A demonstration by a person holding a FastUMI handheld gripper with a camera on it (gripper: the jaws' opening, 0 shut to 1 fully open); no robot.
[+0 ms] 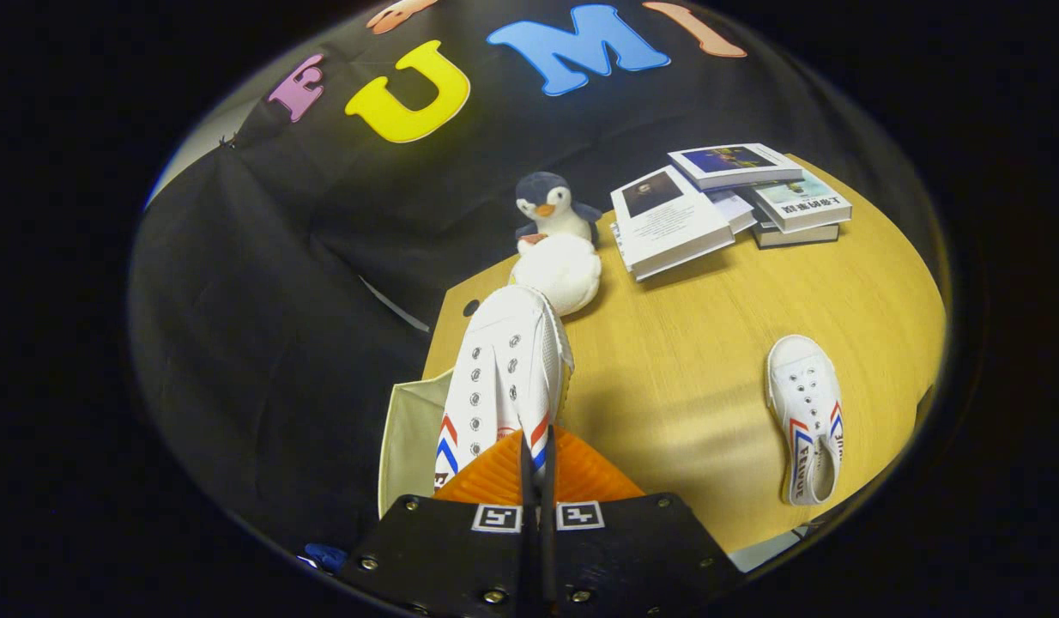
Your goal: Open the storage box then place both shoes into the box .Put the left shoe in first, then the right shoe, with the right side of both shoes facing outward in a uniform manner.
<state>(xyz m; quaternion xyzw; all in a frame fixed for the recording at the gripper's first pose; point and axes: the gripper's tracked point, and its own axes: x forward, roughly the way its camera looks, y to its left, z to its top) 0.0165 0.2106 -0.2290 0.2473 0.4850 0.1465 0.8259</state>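
My gripper is shut on the heel end of a white canvas shoe with red and blue stripes, and the shoe sticks out ahead of the fingers, toe pointing away. It hangs above the wooden table's left part, over a cream storage box whose pale wall shows just left of the shoe at the table's edge. A second matching white shoe lies flat on the table off to the right of the fingers, opening toward me.
A penguin plush toy with a white round body stands beyond the held shoe's toe. Several books lie stacked at the table's far right. The wooden table ends at the left against the black cloth.
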